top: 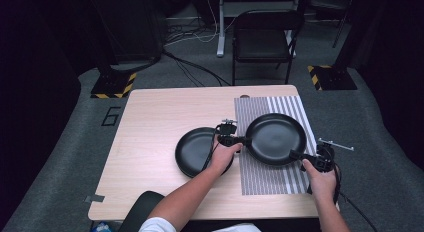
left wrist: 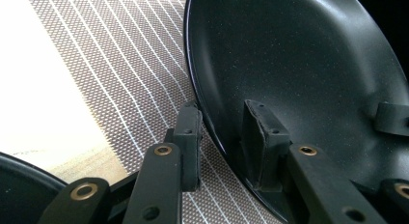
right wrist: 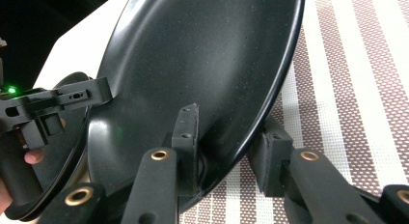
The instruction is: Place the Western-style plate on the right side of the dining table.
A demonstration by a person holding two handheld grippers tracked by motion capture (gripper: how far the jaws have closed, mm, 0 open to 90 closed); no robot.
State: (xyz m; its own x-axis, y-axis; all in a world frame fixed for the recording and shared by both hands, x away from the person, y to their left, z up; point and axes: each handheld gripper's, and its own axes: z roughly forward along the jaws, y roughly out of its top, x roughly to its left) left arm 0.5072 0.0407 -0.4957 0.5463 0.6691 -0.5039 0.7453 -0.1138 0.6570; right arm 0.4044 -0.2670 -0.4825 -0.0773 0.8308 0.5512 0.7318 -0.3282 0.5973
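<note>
Forearms enter from the near table edge, each hand carrying a two-jaw gripper. Landmark for all positions: the grey-and-white striped woven placemat (top: 270, 142) on the pale wooden table (top: 150, 122). Left of the placemat, on bare wood, lies a smaller round black plate (top: 192, 152), flat, partly under the left hand; its rim also appears in the near left corner of the left gripper view (left wrist: 19, 185). Next comes the left gripper (top: 240, 140), at the placemat's left border, jaws narrowed onto the left rim of the larger round black plate (top: 275, 137), one pad under the rim and one on the inner face. That plate sits over the placemat's middle, and both gripper views show it tilted, one edge raised off the weave (right wrist: 193, 55). At the placemat's near right, the right gripper (top: 297, 155) is clamped on the opposite rim, one jaw inside, one beneath. Judgement: opposed rim grips share the load and keep the wide, slick dish from pivoting, as fits a two-handed lift or placement. Obstruction: the smaller plate lies just beside the left hand and would be struck on a leftward carry. Beyond the placemat, past the table's far edge, stands a black folding chair (top: 262, 42), well apart.
</note>
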